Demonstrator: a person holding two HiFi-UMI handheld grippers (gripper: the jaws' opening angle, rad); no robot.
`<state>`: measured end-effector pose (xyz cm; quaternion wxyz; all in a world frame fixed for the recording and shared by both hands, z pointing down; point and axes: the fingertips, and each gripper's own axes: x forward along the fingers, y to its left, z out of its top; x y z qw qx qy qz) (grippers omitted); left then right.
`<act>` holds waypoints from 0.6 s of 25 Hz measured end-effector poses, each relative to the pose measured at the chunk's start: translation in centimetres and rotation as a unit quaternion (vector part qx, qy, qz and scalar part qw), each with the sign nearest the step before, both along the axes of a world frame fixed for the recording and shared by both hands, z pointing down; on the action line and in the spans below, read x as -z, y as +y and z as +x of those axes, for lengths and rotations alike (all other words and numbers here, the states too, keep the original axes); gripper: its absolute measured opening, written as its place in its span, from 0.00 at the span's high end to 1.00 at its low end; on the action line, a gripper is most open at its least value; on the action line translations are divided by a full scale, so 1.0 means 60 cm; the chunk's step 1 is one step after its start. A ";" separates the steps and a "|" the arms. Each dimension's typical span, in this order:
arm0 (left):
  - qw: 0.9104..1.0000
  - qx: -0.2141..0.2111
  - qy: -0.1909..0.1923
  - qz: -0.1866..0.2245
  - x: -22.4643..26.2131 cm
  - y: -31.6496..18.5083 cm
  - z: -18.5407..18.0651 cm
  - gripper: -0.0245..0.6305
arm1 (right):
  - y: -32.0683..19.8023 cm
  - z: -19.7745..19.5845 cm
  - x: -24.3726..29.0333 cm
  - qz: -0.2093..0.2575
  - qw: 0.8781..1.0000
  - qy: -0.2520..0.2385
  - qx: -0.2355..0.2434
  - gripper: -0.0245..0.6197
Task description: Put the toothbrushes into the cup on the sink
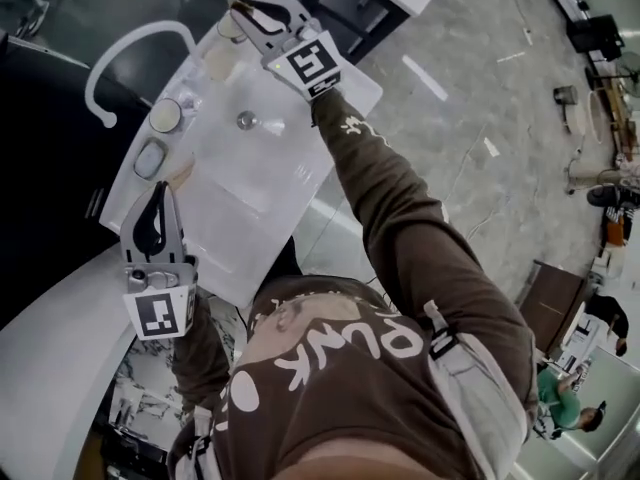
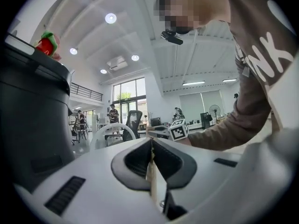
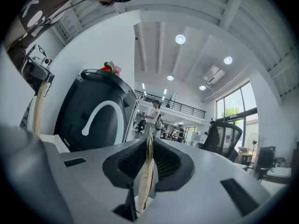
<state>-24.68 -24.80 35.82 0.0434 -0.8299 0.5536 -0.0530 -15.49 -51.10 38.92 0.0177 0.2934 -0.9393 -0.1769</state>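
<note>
Brown sleeve (image 1: 400,218) of the person's right arm stretches over the white sink (image 1: 250,198). On the sink's left ledge the cup (image 1: 165,116) stands upright, its round mouth facing up, near the arched faucet (image 1: 130,53). The toothbrushes cannot be made out in any view. An oval dish (image 1: 150,158) lies just beside the cup. Pointing at that dish from near, the left gripper (image 1: 161,188) has its jaws pressed together on nothing. At the sink's far end the right gripper (image 1: 243,13) is likewise closed and empty, beside another round vessel (image 1: 230,30). The drain (image 1: 246,120) lies between the two grippers.
</note>
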 end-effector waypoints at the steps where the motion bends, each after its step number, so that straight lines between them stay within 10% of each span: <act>1: 1.000 0.001 -0.001 -0.005 -0.006 -0.005 -0.004 0.95 | -0.017 -0.003 -0.014 -0.007 1.000 0.001 -0.004 0.88; 15: 1.000 0.013 -0.001 -0.016 -0.022 -0.047 -0.027 0.95 | -0.122 -0.031 -0.183 -0.091 0.995 0.027 -0.033 0.87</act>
